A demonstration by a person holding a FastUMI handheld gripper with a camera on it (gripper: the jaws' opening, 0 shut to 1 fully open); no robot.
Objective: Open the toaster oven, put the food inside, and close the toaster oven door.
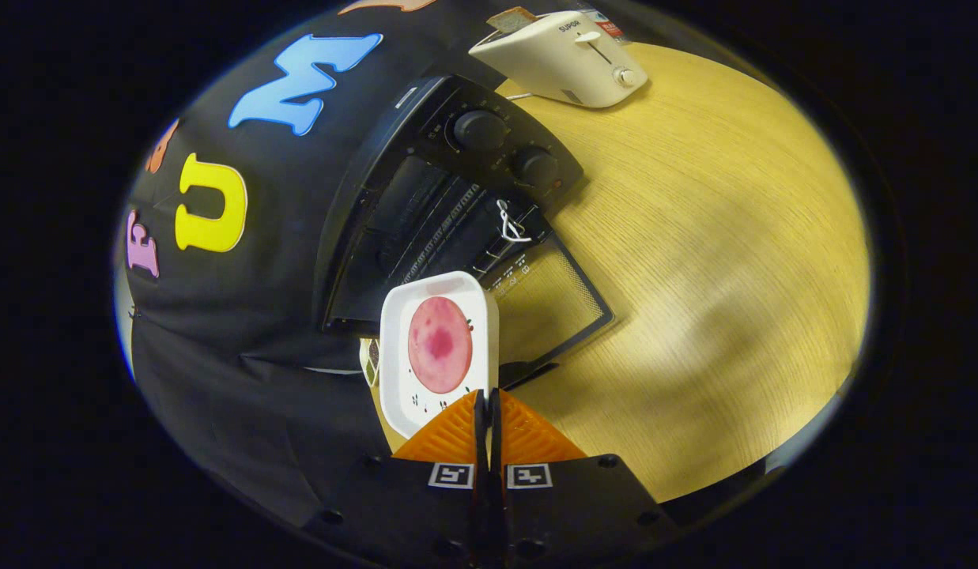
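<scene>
Round pink slice of food [439, 344] lying flat on a white square tray [394, 371], the tray speckled with small dark marks near its rim. Tray held just ahead of the orange fingers [457, 435], at about 11 o'clock from their tips, its near edge pinched between them. Jaws of the gripper [488, 405] pressed together on that edge, only a thin dark slit left between the two ribbed pads. Tray raised above the worktop [718, 261] and tilted along with the whole view.

Beyond the tray, at 12 o'clock from it, black toaster oven [449, 205] with its glass door [556, 304] dropped open toward the fingers, wire rack visible in the dark cavity. Far edge of the tray at the mouth of the oven, overlapping the lower frame; whether touching it, cannot tell. Two round black knobs [479, 130] on the control panel at 1 o'clock from the cavity. White cord loop [511, 224] at the top edge of the door.

Farther out, at 1 o'clock from the oven, cream pop-up toaster [564, 59] standing on the pale wooden worktop.
</scene>
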